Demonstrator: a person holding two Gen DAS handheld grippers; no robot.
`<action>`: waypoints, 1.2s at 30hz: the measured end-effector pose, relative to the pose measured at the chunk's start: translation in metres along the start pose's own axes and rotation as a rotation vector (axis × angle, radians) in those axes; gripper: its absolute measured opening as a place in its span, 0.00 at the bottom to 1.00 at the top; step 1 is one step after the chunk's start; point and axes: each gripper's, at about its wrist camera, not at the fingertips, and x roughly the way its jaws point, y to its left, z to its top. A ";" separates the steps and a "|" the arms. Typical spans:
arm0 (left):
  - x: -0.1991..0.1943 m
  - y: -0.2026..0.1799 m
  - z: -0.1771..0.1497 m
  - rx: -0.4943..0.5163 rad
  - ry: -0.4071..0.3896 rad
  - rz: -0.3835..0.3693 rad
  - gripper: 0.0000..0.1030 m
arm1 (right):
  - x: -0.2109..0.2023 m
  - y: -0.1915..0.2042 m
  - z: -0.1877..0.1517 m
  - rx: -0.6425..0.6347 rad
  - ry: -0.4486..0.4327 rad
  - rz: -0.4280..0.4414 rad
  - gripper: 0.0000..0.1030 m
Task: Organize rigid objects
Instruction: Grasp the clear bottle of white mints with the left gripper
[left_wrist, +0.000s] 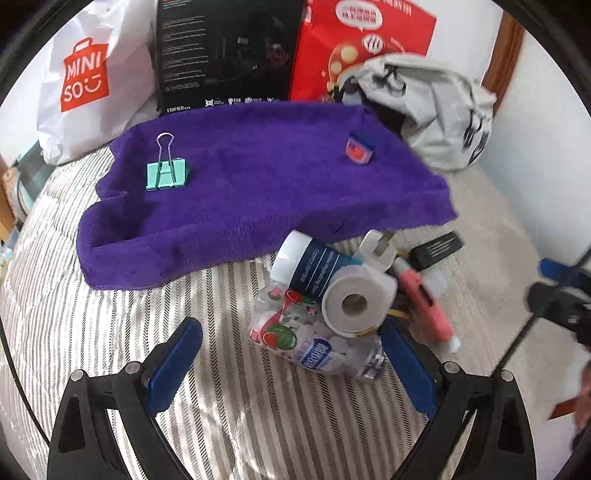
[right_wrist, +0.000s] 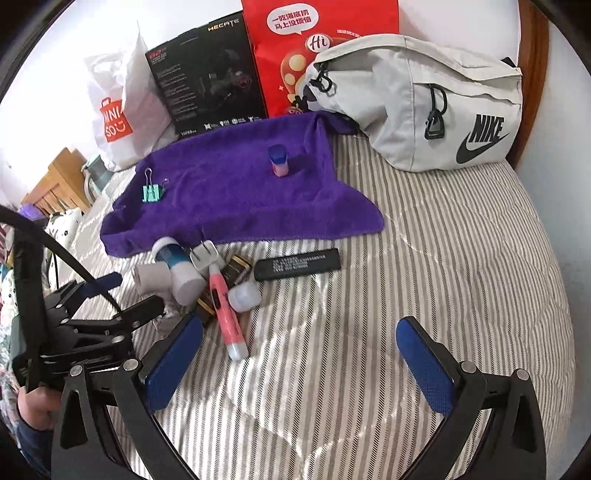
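Both our grippers, left (left_wrist: 291, 350) and right (right_wrist: 299, 354), gape wide, holding nothing. Clutter (a candy bottle (left_wrist: 314, 343) nearest) lies before the purple towel (left_wrist: 258, 177).

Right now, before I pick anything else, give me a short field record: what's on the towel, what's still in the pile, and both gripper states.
surface: striped bedcover
on purple towel: green binder clip, small blue-capped container
pile off towel: tape roll, blue bottle, clear candy bottle, white plug, pink highlighter, black bar
left gripper: open, empty
right gripper: open, empty
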 end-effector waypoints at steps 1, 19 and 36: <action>0.002 0.001 -0.001 -0.009 -0.009 -0.004 0.97 | 0.001 -0.001 -0.002 0.000 0.006 -0.001 1.00; 0.015 0.010 -0.002 -0.036 0.080 0.001 0.98 | 0.021 0.013 -0.006 -0.045 0.062 0.012 1.00; 0.003 0.042 -0.003 0.053 0.063 0.127 0.95 | 0.030 0.020 -0.009 -0.058 0.083 0.035 1.00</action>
